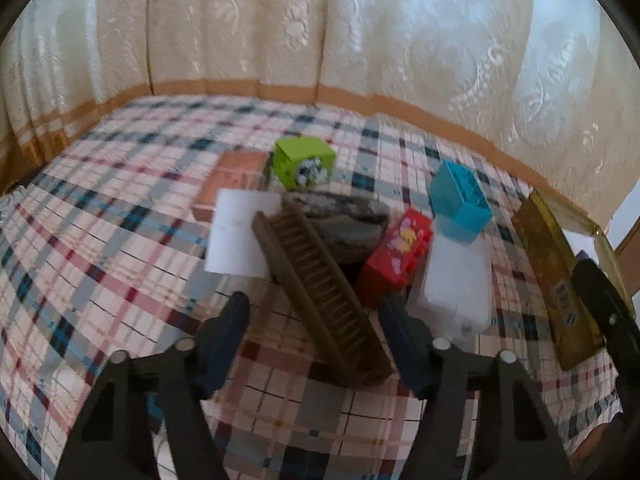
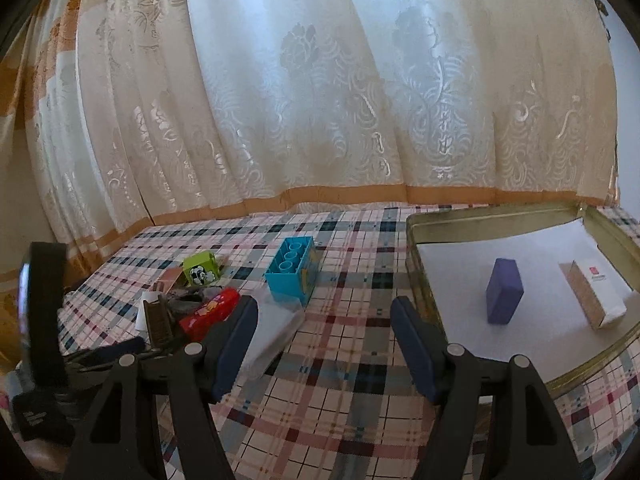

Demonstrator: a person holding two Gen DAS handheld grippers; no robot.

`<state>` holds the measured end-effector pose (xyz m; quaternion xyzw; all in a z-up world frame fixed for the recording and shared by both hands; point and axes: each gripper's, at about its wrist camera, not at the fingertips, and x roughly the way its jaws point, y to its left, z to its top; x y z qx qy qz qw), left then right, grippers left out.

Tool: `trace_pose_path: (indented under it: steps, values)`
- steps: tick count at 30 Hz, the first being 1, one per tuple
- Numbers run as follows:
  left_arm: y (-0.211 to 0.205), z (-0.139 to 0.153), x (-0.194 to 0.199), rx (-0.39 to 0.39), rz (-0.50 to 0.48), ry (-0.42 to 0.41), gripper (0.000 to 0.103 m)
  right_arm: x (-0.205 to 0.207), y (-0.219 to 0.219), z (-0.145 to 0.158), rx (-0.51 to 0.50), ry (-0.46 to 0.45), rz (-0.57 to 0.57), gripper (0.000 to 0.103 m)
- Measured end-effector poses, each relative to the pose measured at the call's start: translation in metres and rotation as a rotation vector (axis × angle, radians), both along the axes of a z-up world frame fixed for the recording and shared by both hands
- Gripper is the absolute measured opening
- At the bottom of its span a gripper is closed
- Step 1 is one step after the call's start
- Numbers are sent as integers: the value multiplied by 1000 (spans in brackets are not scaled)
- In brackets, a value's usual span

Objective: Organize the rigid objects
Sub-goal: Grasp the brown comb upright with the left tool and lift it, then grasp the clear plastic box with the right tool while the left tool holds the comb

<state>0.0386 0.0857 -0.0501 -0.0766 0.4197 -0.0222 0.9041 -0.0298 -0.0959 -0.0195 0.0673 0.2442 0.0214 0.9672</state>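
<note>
A long brown comb-like piece (image 1: 320, 296) lies slanted on the plaid cloth between the fingers of my left gripper (image 1: 316, 336). The jaws stand open: the left pad is clearly apart from the piece, the right one is close beside it. Behind it sit a red block (image 1: 396, 256), a blue block (image 1: 460, 200), a green block (image 1: 304, 160), a clear white box (image 1: 452, 284) and a grey lump (image 1: 344, 216). My right gripper (image 2: 324, 336) is open over bare cloth with nothing in it. The gold tin (image 2: 416, 264) to its right holds a purple block (image 2: 504, 296) and a cork-sided box (image 2: 592, 296).
A white card (image 1: 240, 236) and a flat pinkish-brown box (image 1: 232, 180) lie left of the pile. A cream curtain (image 2: 320, 100) closes off the back of the surface. The tin's wall (image 1: 556, 280) stands at the right of the left wrist view, beside a black device (image 1: 604, 308).
</note>
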Motion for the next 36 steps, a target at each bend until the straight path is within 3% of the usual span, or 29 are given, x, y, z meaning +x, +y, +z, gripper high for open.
trace_pose_path:
  steps: [2,4,9,17,24,30,36]
  values:
    - [3,1,-1,-22,4,-8,57,0,-1,-1,12,5,0,71]
    - [7,1,-2,-53,1,-15,36,0,-2,-2,25,15,3,71]
    - [14,4,-7,-92,22,-46,27,2,-5,-4,42,36,3,71]
    - [11,22,-17,-24,29,-167,27,12,8,-10,32,111,46,71]
    - [29,34,-21,100,149,-258,27,34,36,-26,43,217,96,71]
    - [40,32,-20,79,174,-245,27,55,65,-38,24,296,119,71]
    - [41,32,-19,77,177,-242,27,75,78,-45,-30,351,47,71]
